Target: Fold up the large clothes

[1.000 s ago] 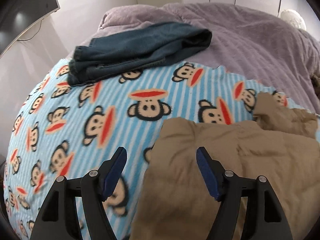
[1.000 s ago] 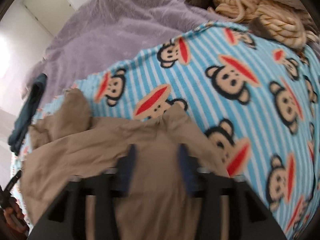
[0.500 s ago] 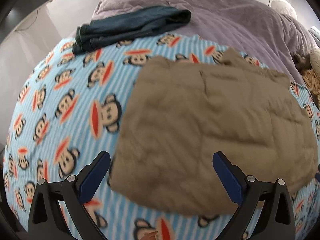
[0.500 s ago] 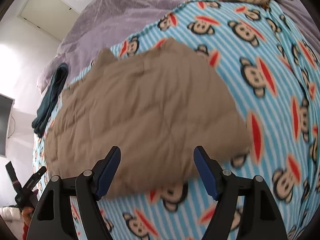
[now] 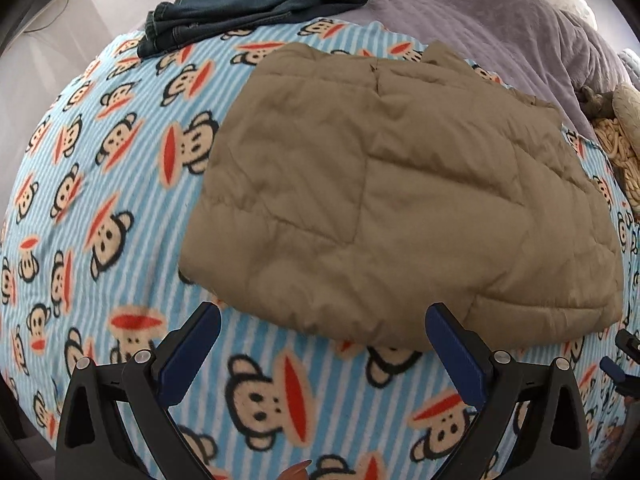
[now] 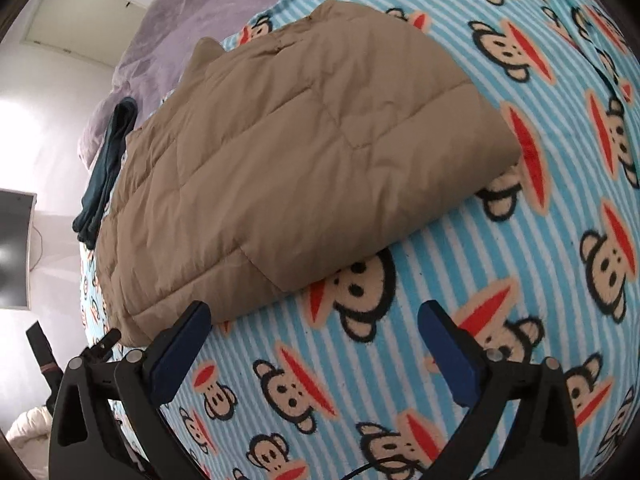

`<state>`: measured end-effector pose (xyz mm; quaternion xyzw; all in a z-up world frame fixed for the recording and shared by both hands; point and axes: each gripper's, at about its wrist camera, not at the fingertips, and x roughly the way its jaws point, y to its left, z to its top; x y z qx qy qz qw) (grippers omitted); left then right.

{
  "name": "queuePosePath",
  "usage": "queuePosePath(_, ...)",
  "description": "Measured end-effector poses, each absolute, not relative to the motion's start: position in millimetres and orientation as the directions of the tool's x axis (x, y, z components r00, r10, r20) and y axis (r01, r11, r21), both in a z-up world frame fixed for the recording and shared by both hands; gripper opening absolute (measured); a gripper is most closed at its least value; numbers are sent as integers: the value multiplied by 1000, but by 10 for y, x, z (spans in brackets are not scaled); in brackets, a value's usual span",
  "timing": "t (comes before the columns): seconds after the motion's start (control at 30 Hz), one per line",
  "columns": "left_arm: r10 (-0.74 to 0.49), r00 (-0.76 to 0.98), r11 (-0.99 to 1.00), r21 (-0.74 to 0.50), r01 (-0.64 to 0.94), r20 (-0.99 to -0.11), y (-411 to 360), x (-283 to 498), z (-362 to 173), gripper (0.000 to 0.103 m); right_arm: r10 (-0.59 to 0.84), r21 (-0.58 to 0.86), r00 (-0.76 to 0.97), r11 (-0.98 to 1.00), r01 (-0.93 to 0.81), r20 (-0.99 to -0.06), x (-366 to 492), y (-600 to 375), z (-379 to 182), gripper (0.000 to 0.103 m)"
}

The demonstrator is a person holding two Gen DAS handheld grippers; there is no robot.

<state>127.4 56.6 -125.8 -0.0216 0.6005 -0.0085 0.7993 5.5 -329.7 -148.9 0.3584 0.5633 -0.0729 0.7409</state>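
Folded tan quilted jacket (image 5: pixel 400 200) lies flat on the monkey-print blanket (image 5: pixel 100 240). Left gripper (image 5: pixel 320 352) and right gripper (image 6: pixel 316 344) hover just off the jacket's near edge, jaws just opened wide, nothing between them. Folded dark jeans (image 5: pixel 256 8) lie beyond the jacket's far-left corner.

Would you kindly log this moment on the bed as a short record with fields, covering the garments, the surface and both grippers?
surface: blue striped monkey-print fleece blanket, with a purple bedspread beyond it
main garment: tan quilted puffer jacket, folded into a rough rectangle, lying flat on the blanket
other garment: dark blue folded jeans, at the far edge, apart from the jacket
left gripper: open, nothing between the fingers, just short of the jacket's near edge
right gripper: open, holding nothing, jaws just opened
fold state: looks complete
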Motion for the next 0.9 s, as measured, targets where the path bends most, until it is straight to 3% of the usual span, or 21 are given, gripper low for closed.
queuePosePath(0.43,-55,211,997,-67,-48,-976,659,1144,-1467,102,349,531,401,599,600,-847,-234,-3395,-1672,103)
queuePosePath(0.57,-232,172,960,-254,-117,-957,851,1107,-1578,102,410,572,401,535,621,-819,-285,-3403,-1774,103)
queuePosePath(0.73,-437,244,834,-492,-249,-866,1164,1063,-1637,102,491,661,463,388,642,-738,-324,-3494,-1907,103)
queuePosePath(0.9,-544,257,763,-598,-246,-799,1227,1148,-1769,102,521,732,539,294,615,-662,-283,-3530,-1958,103)
